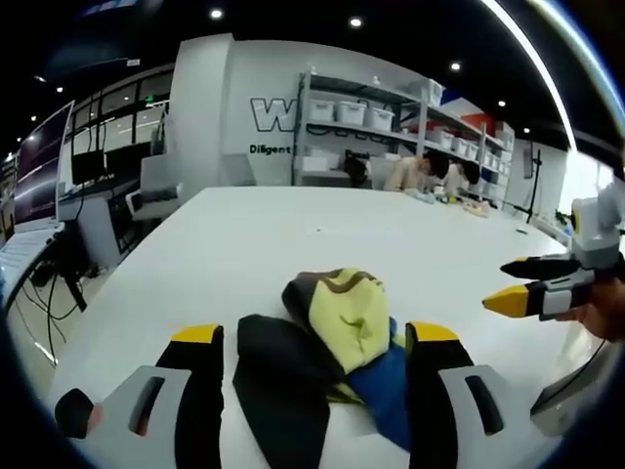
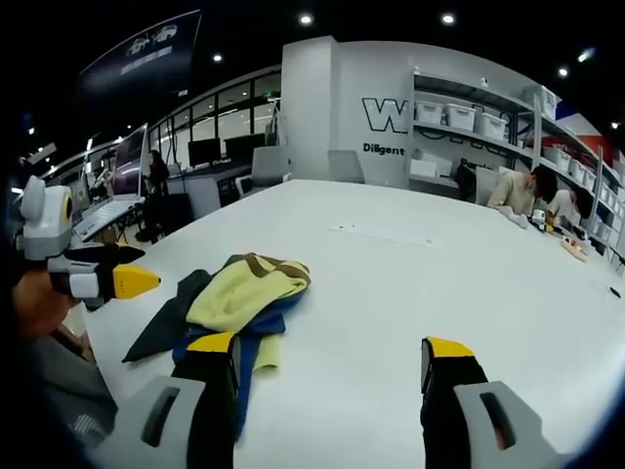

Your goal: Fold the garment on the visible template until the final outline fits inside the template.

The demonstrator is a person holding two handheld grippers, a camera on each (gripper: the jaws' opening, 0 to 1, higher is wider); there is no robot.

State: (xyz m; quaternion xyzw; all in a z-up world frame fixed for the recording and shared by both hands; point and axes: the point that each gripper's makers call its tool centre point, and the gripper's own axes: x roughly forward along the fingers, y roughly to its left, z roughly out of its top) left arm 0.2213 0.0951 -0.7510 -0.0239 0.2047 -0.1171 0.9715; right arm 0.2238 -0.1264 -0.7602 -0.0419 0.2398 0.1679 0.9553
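Back wall (image 2: 322, 107), white: a large dark outlined "W" (image 2: 384, 114), the letters after it cut off by the shelving (image 2: 479, 117). In the left gripper view the same "W" (image 1: 266, 113) sits just left of the shelf upright.

Below it, a smaller dark line of print (image 2: 383, 149) reads "Diligent", the rest hidden behind the shelves. In the left gripper view the same line (image 1: 270, 149) shows as "Diligent", also cut short.

Dark hanging panel (image 2: 146, 49) near the ceiling, upper left in the right gripper view: pale marks on it, too small to read.
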